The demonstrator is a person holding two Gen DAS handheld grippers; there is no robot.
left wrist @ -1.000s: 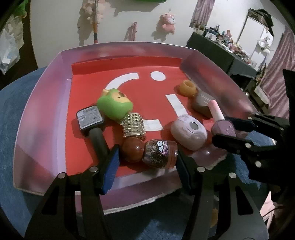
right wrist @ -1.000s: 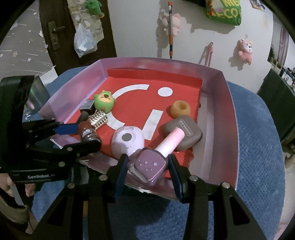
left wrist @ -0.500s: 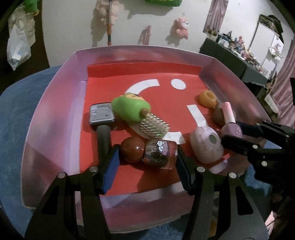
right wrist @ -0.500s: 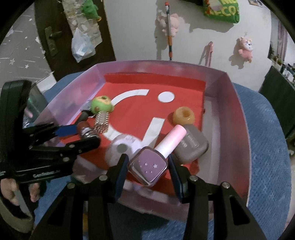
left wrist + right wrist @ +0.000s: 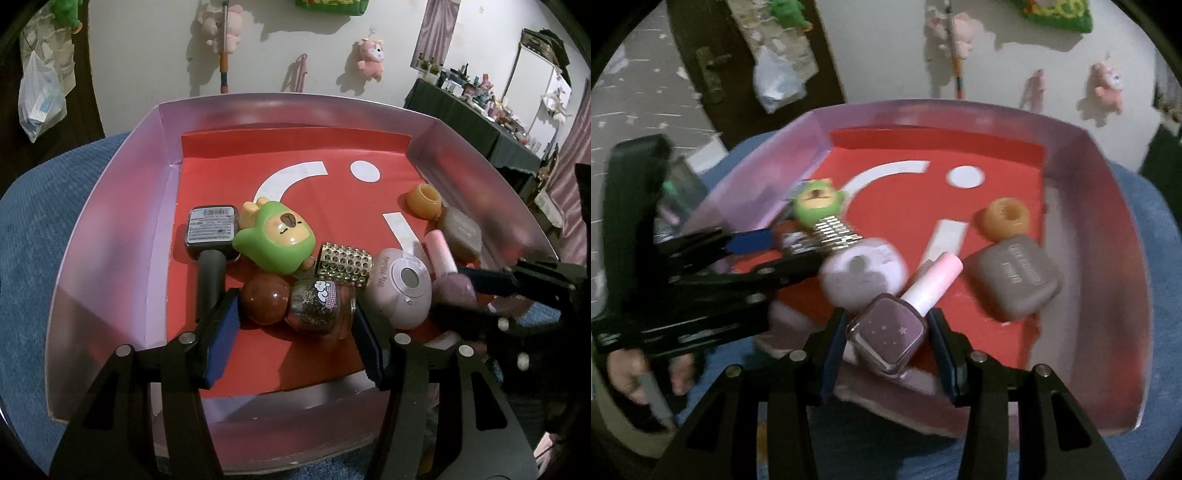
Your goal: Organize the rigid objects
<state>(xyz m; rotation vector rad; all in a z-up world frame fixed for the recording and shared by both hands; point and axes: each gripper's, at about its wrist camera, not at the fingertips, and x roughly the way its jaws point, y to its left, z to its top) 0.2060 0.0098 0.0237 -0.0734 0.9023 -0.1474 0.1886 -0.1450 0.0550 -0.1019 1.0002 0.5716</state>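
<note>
The left gripper (image 5: 291, 325) was clenched on the brown glitter bottle (image 5: 317, 308), blue pads pressed against its round brown cap at one end and its base at the other, the bottle lying sideways low over the red floor of the pink tray (image 5: 110, 236). The right gripper (image 5: 886, 343) was clamped on the purple nail polish bottle (image 5: 888, 334), pink cap pointing up and away from the fingers, held at the tray's near edge.

Taking the glitter bottle as the marker: right behind it sat the gold studded cylinder (image 5: 345, 263), touching or very nearly so. Behind that and a little to the left lay the green bear toy (image 5: 279, 240), with the black bottle (image 5: 210, 236) beside the toy, label up, its dark cap running down toward the left gripper's left finger. To the right of the glitter bottle rested the pale pink round case (image 5: 402, 286), close against the purple bottle in the other gripper. Farther to the right, near the tray's right wall, lay the grey-brown case (image 5: 460, 232), and just behind it the orange ring-shaped cup (image 5: 424, 201). The tray itself sat on a blue textured surface (image 5: 44, 221). A hand (image 5: 628, 373) showed under the left gripper in the right wrist view, blurred.
</note>
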